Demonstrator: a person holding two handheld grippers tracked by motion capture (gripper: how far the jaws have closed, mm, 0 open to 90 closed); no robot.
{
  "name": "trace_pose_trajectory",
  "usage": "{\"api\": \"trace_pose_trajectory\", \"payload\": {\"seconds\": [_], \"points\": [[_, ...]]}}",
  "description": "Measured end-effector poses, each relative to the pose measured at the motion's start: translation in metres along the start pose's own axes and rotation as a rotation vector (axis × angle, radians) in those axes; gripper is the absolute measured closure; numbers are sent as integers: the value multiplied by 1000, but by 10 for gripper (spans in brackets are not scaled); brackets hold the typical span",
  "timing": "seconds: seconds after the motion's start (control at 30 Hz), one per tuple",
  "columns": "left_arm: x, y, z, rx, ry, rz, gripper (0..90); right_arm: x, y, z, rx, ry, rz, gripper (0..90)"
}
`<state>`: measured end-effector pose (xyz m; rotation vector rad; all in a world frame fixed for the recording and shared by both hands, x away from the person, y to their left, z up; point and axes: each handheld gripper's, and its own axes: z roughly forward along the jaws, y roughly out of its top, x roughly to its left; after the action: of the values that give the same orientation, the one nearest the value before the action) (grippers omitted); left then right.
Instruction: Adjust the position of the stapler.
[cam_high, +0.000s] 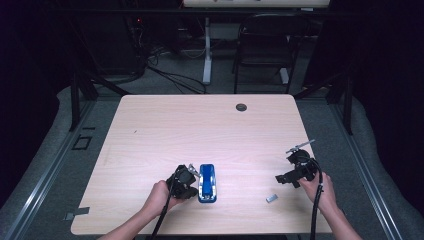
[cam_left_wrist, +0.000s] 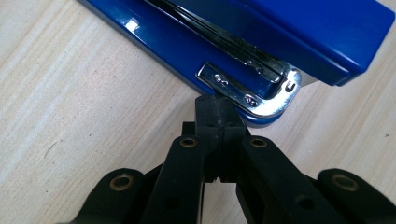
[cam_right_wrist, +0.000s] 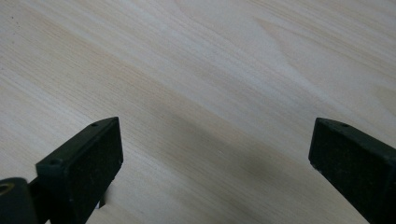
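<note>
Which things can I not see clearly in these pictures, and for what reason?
- Blue stapler: in the left gripper view its far part is cut off by the top edge.
- Left gripper: the jaws are together at the stapler's chrome end; whether they touch it cannot be told.
- Small grey piece on the table: too small in the high view to identify.
- Right gripper: its right jaw is cut off by the edge.

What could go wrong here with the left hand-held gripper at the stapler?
1. The left hand-held gripper is shut, its tips against the blue stapler at the chrome end plate. It may only push the stapler across the table rather than grasp it.
2. The right hand-held gripper is open and apart, so nothing braces the stapler.
3. The small grey piece lies near the right hand and could get knocked.
</note>
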<state>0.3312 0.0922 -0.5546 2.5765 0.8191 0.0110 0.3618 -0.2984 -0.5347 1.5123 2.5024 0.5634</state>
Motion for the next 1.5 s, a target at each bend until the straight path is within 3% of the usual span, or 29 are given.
{"api": "trace_pose_trajectory", "payload": {"seconds": [0.23, 0.43, 0.6, 0.7, 0.8, 0.97, 1.1, 1.33, 1.5], "points": [[1, 4, 4, -22, -59, -19, 900, 3, 1, 1, -6, 13, 1, 26], [-11, 14, 12, -44, -82, 13, 900, 7, 4, 1, -16, 35, 1, 30], [-16, 21, 17, -59, -102, 19, 884, 18, 11, -3, -65, 67, -12, 40], [-13, 24, 14, -43, -143, 6, 802, 26, 14, -5, -58, 104, -19, 71], [-9, 24, 6, -55, -160, -11, 637, 38, 15, -6, -67, 127, -43, 108], [5, 20, -5, -81, -117, -41, 372, 56, 17, -7, -63, 178, -73, 88], [22, 14, -13, -116, -69, -90, 217, 71, 23, -6, -75, 218, -96, 30], [51, 4, -27, -158, 18, -150, 111, 99, 36, 1, -82, 253, -159, 0], [70, -4, -32, -184, 68, -225, 31, 111, 41, 3, -79, 250, -180, 0]]}}
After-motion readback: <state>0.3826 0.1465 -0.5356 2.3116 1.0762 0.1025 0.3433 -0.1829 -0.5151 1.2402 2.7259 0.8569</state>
